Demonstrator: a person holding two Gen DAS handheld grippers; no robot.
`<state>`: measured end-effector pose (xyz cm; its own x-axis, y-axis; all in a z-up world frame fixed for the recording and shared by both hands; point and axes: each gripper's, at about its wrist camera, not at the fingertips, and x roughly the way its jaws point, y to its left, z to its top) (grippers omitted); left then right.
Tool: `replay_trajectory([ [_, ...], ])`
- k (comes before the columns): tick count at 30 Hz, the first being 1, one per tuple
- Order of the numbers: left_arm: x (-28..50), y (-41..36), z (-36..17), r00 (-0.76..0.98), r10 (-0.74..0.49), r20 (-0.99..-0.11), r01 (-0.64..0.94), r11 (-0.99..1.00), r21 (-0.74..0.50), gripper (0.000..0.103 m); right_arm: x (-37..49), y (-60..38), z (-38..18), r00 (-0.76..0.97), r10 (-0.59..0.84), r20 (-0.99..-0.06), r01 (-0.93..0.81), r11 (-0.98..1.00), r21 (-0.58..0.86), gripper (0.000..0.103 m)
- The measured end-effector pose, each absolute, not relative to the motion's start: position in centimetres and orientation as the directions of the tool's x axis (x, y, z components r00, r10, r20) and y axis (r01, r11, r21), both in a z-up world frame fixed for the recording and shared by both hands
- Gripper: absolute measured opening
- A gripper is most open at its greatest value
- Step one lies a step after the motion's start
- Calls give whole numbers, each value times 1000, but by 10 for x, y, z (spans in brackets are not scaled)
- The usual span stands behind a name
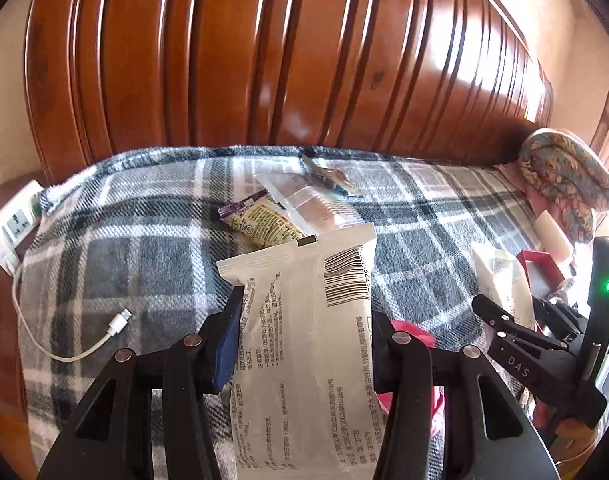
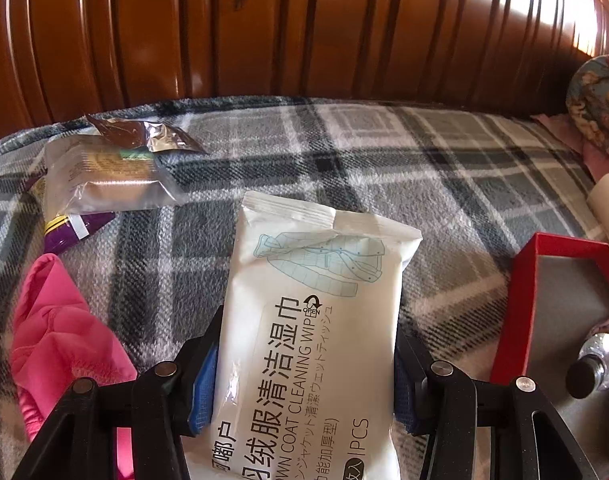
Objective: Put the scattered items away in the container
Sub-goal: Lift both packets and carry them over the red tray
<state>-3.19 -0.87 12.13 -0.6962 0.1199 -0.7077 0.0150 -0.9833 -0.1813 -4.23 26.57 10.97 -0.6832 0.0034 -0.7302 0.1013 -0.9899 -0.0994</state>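
Observation:
My left gripper (image 1: pixel 304 344) is shut on a white wipes packet (image 1: pixel 304 312), held barcode side up above the plaid blanket (image 1: pixel 124 260). My right gripper (image 2: pixel 304 388) is shut on a second white wipes packet (image 2: pixel 316 300) with a coat drawing on it. In the left wrist view the right gripper (image 1: pixel 510 304) and its packet (image 1: pixel 500 276) show at the right. The red box (image 2: pixel 520 304) lies open to the right of it, with a metal tube (image 2: pixel 596 360) inside. Clear and purple snack packets (image 2: pixel 104 176) lie on the blanket further back.
A ribbed wooden headboard (image 1: pixel 264 60) stands behind the blanket. A pink cloth (image 2: pixel 56 340) lies between the grippers. A white cable (image 1: pixel 92 344) and a power strip (image 1: pixel 12 228) sit at the left edge. A patterned pillow (image 1: pixel 564 176) lies at the far right.

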Motion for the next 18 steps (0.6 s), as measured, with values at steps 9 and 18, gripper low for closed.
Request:
replay_trajectory([
  [9,17,12,158,-725,109,-680,-10,-989,-147,53,8,302,133,-711,27,-702,126,-978,-166,59],
  [18,30,89,178,-702,164,-693,-142,-986,-90,54,47,395,143,-731,158,-663,-76,-986,-151,59],
])
